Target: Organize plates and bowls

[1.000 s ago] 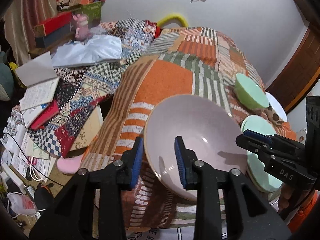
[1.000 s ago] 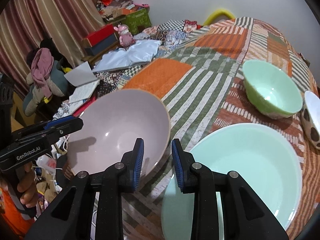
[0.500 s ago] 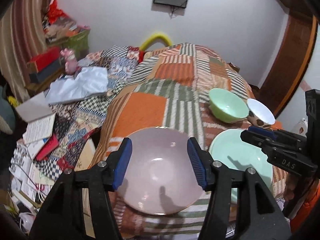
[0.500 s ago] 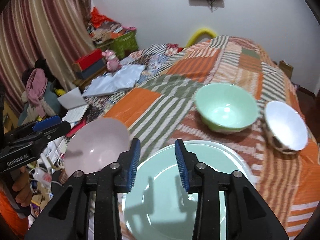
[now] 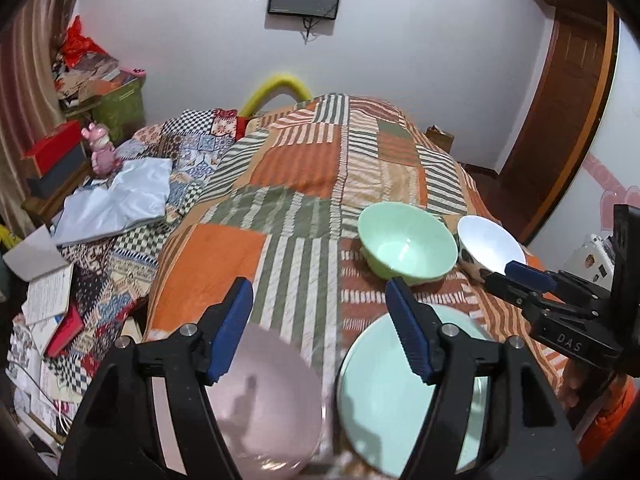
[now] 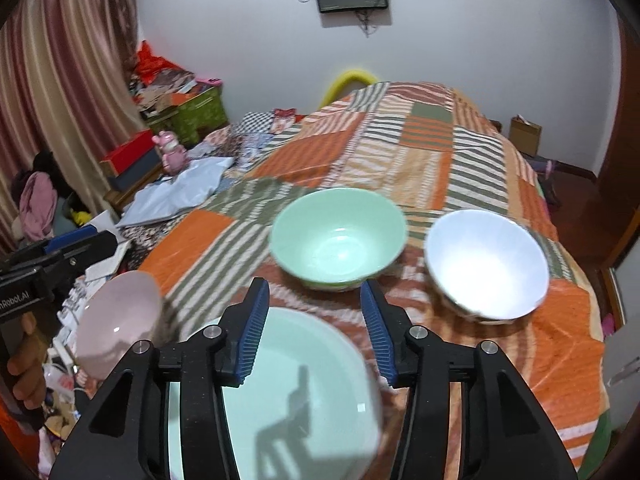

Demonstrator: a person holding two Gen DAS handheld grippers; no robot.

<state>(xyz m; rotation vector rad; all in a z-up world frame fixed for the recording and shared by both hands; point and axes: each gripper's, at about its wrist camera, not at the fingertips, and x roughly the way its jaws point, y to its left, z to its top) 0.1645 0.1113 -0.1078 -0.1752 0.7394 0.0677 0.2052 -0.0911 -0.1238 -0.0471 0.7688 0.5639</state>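
A pink bowl [image 5: 264,404] sits at the bed's near edge; it also shows in the right wrist view [image 6: 120,316]. Right of it lies a pale green plate [image 5: 384,392], also in the right wrist view [image 6: 304,396]. Farther back stand a green bowl [image 5: 406,246] [image 6: 338,238] and a white bowl with a dark-spotted outside [image 5: 486,246] [image 6: 486,262]. My left gripper [image 5: 320,328] is open and empty above the pink bowl and plate. My right gripper [image 6: 314,326] is open and empty above the plate, and shows in the left wrist view [image 5: 516,276].
The dishes rest on an orange, green and white striped quilt [image 5: 320,172] on a bed. Books, papers and a checked cloth [image 5: 100,248] lie at the left. Boxes and a pink toy [image 5: 100,150] stand by the curtain. A wooden door [image 5: 560,120] is at the right.
Both grippers have let go of the pink bowl's rim, opened wide and drawn back and up. The pink bowl now rests at the bed's near edge.
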